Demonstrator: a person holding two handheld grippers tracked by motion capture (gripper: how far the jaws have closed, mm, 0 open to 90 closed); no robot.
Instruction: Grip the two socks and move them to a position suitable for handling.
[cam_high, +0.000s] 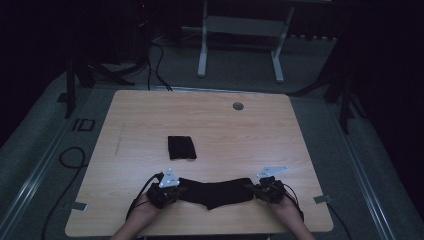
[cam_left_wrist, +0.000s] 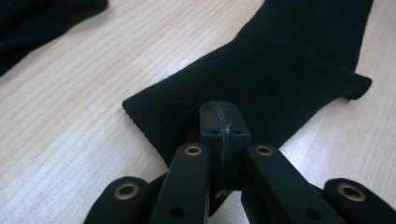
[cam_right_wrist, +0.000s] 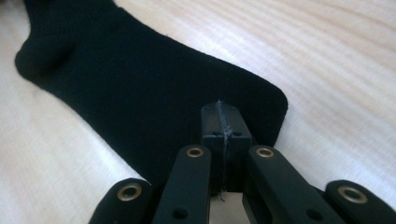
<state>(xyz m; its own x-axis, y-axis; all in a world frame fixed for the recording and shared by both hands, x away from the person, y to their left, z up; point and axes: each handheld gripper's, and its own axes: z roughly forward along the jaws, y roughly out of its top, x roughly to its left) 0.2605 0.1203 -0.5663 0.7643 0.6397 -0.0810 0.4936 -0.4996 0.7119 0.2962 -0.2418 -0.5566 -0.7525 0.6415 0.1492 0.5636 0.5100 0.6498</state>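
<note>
High view: both claws (cam_high: 176, 189) (cam_high: 256, 188) pinch the sock (cam_high: 215, 191); folded cloth (cam_high: 181, 147) lies beyond.

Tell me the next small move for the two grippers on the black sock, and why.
Probably lift both ends a little and bring them together to fold the sock. The left gripper and the right gripper are each shut on one end of the black sock, which lies stretched flat on the table. A folded black cloth already lies farther back, hinting at the same result.
</note>
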